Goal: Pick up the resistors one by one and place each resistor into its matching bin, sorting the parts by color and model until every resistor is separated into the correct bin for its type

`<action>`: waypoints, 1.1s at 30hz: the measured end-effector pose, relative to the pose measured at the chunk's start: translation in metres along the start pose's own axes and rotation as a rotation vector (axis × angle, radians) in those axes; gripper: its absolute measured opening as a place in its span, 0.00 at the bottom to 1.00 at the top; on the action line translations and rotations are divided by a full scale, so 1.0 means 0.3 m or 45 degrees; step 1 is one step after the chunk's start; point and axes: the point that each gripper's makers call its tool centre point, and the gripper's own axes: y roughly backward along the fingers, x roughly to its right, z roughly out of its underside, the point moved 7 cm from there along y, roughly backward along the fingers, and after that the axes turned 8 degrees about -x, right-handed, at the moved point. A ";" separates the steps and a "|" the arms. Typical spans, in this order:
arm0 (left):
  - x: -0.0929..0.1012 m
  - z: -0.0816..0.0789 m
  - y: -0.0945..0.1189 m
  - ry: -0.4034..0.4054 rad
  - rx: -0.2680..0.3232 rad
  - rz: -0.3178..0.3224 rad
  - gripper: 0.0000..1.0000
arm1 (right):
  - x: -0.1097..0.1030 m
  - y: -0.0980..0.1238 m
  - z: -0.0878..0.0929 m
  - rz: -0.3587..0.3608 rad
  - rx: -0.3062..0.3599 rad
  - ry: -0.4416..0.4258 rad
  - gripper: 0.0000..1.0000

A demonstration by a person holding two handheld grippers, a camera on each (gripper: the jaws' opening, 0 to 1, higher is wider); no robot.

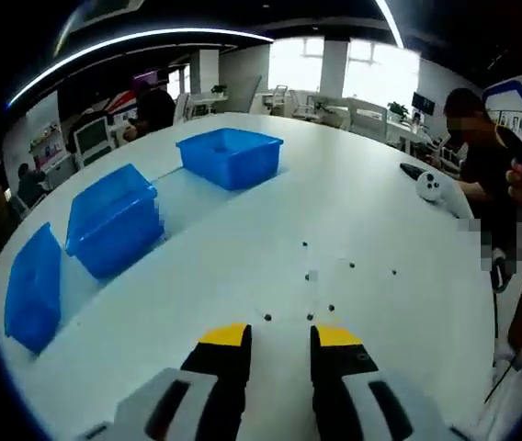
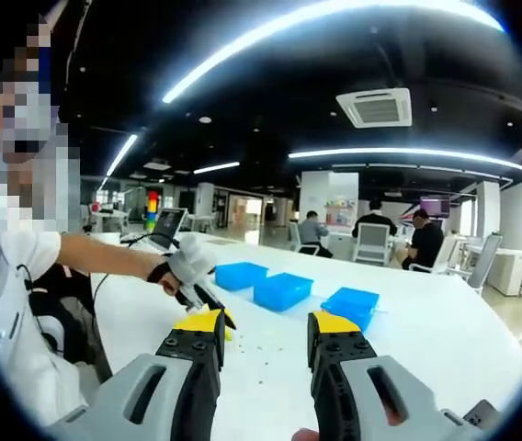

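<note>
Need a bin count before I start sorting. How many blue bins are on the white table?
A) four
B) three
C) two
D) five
B: the left gripper view shows three blue bins on the white table, a far one, a middle one and a near one.

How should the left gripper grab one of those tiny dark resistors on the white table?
Probably from straight above. The nearest resistor lies loose on the flat table, just ahead of the open left gripper. Pinch its middle; its lead direction is too small to tell.
</note>
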 end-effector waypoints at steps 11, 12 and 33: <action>-0.030 -0.046 -0.023 0.005 -0.121 -0.033 0.06 | 0.002 0.000 0.003 -0.004 0.001 -0.006 0.38; -0.032 -0.048 -0.022 0.005 -0.126 -0.033 0.05 | 0.002 0.001 0.003 -0.004 0.002 -0.006 0.38; 0.009 -0.095 0.298 0.113 0.358 0.067 0.04 | -0.006 -0.007 -0.002 -0.011 -0.003 0.006 0.38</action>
